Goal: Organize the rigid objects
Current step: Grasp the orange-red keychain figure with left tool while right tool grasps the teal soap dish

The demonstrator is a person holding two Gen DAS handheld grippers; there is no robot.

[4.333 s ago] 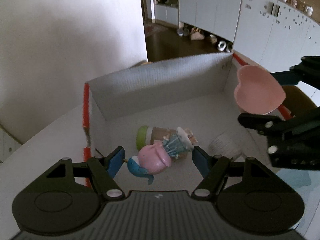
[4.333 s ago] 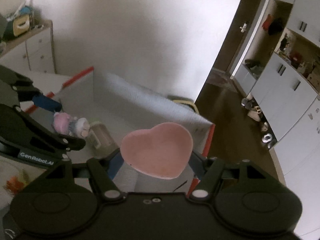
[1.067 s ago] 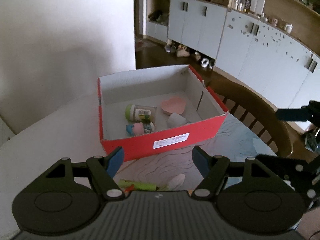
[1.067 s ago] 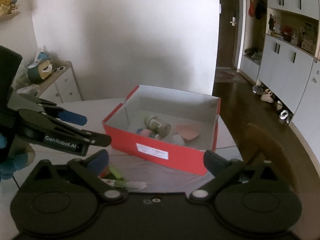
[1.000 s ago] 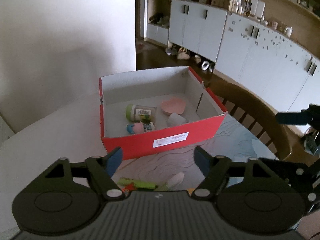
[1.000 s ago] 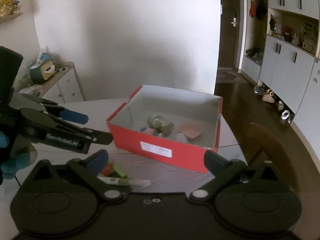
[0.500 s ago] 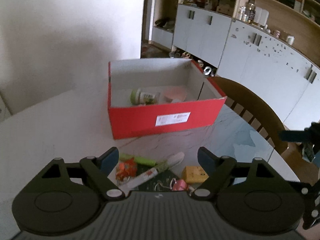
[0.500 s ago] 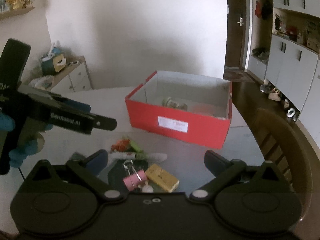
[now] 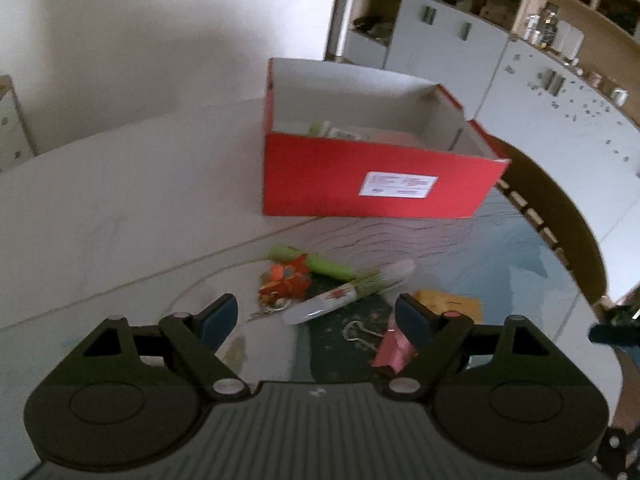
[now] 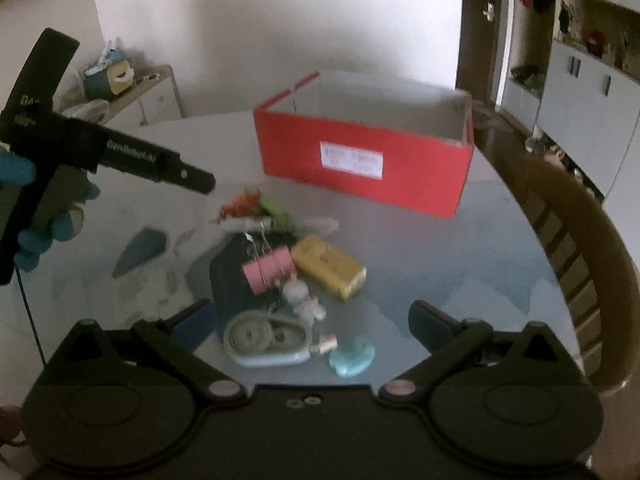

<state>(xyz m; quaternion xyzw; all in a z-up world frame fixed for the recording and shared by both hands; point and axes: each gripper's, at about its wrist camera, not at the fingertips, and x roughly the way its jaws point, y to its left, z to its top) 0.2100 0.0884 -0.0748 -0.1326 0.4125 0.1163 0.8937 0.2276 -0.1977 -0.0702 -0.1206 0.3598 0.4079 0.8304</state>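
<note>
Box (image 10: 366, 160) stands behind the table's (image 10: 460, 280) clutter (binder clip (image 10: 267, 271) left of block (image 10: 329, 267)).

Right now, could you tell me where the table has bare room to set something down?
The white tabletop left of the red box is bare, as is the glass between the yellow block and the chair. It is crowded around the pink binder clip and pen.

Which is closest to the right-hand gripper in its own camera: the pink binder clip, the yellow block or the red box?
1. Pink binder clip, just ahead, slightly left.
2. Yellow block, beside it to the right, slightly farther.
3. Red box, at the back.
</note>
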